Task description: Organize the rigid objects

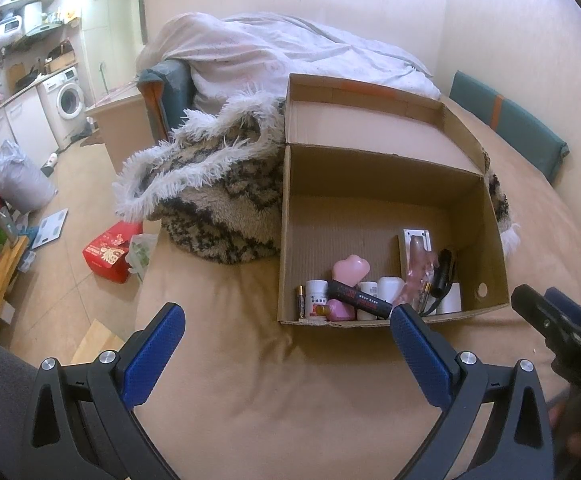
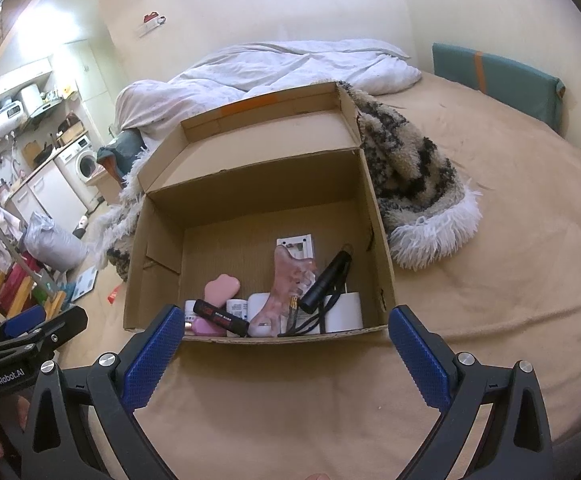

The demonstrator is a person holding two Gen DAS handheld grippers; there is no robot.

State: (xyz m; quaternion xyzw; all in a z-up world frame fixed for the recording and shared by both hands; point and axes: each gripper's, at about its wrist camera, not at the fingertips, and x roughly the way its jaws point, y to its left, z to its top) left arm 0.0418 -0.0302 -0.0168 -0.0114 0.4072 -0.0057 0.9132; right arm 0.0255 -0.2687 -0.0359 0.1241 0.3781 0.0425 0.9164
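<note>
Fingers of both the left gripper [image 1: 286, 344] and right gripper [image 2: 286, 344] are spread wide and empty, hovering over the bed [image 2: 510, 240] just in front of an open cardboard box [image 2: 378, 216]. Bottles, a black tube [image 2: 221, 317], a pink heart-shaped piece [image 1: 351, 267], batteries and a black flashlight [image 2: 324, 280] crowd its near wall. Reaching in could topple the leaning pieces, because they overlap on a soft bed

I read "GenRobot.AI" in white on my left gripper [image 2: 30, 332] body, and "DAS" on my right gripper [image 1: 546, 312]. Labels on the bottles in the box [image 2: 378, 216] are too blurred.
</note>
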